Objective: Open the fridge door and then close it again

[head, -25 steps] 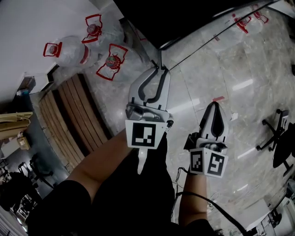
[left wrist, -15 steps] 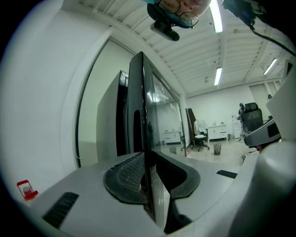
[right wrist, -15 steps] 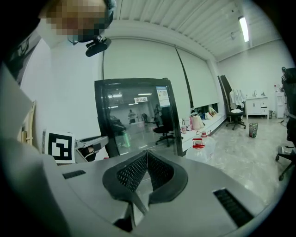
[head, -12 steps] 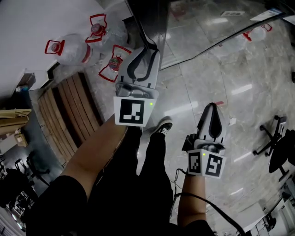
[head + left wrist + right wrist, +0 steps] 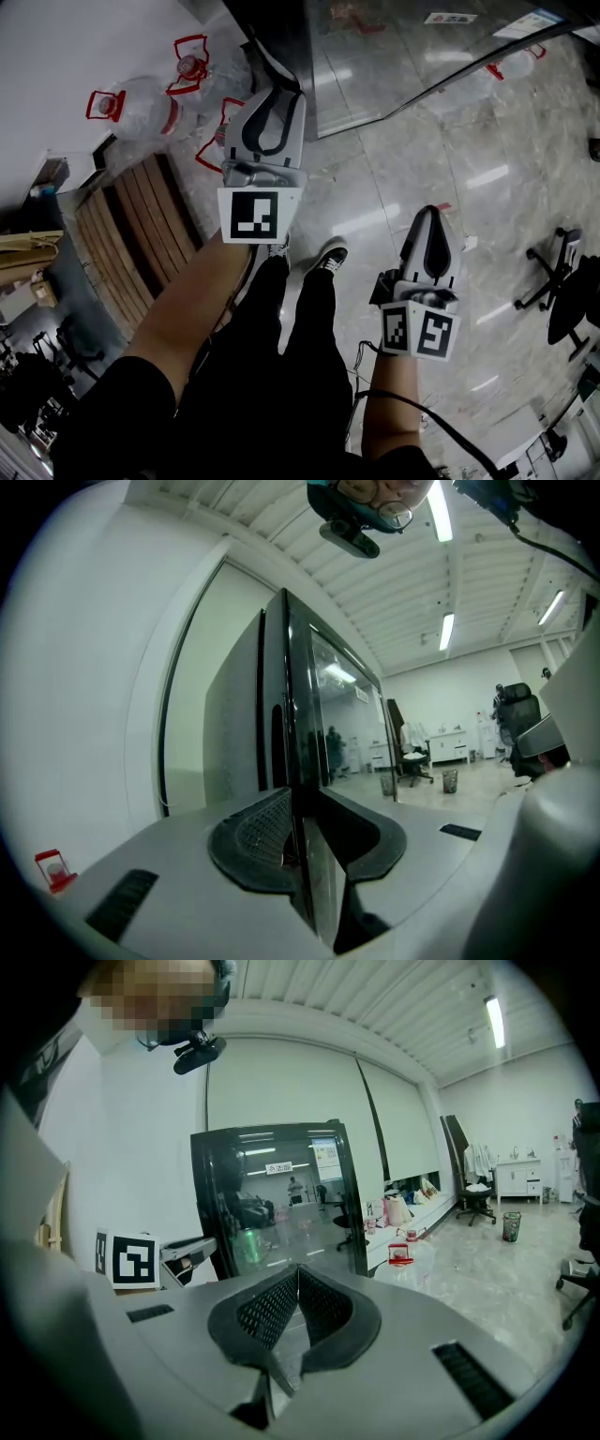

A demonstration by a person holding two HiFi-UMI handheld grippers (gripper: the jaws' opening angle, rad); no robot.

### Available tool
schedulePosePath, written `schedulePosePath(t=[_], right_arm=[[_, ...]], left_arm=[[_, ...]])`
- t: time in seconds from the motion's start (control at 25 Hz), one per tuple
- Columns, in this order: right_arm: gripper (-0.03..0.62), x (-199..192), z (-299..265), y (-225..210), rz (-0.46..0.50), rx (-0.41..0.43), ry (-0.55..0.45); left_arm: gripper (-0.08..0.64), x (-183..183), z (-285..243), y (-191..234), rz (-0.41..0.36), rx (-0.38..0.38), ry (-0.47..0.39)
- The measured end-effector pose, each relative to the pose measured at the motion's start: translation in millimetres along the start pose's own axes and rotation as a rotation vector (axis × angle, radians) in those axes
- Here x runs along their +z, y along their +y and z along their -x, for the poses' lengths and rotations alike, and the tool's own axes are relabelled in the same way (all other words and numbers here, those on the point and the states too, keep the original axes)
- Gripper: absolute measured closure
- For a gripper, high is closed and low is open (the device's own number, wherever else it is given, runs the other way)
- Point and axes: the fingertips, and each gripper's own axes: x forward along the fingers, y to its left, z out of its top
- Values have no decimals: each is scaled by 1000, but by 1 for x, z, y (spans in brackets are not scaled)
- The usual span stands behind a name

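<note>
Left gripper (image 5: 300, 797) straddles the fridge door (image 5: 296, 667) edge, its jaws just opening, released.
Right gripper (image 5: 433, 216), at 4 o'clock in the head view, is clenched, empty.

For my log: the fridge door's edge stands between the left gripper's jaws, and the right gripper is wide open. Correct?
No: the right gripper is shut, per the right gripper view. The door's edge stands between the left gripper's jaws, which have just been opening.
</note>
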Motion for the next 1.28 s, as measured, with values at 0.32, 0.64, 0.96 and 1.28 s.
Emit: schedulePosePath(t=[0.32, 0.64, 0.96, 1.28], right_arm=[[577, 9, -2, 9, 4, 22, -17], [577, 44, 3, 64, 48, 149, -74], [577, 97, 33, 126, 84, 263, -120], [577, 131, 61, 148, 107, 301, -140]], left_arm=[[499, 4, 20, 3, -7, 54, 0], [552, 45, 76, -18, 49, -7, 11], [554, 112, 126, -38, 74, -91, 15], [554, 162, 150, -52, 75, -143, -3]])
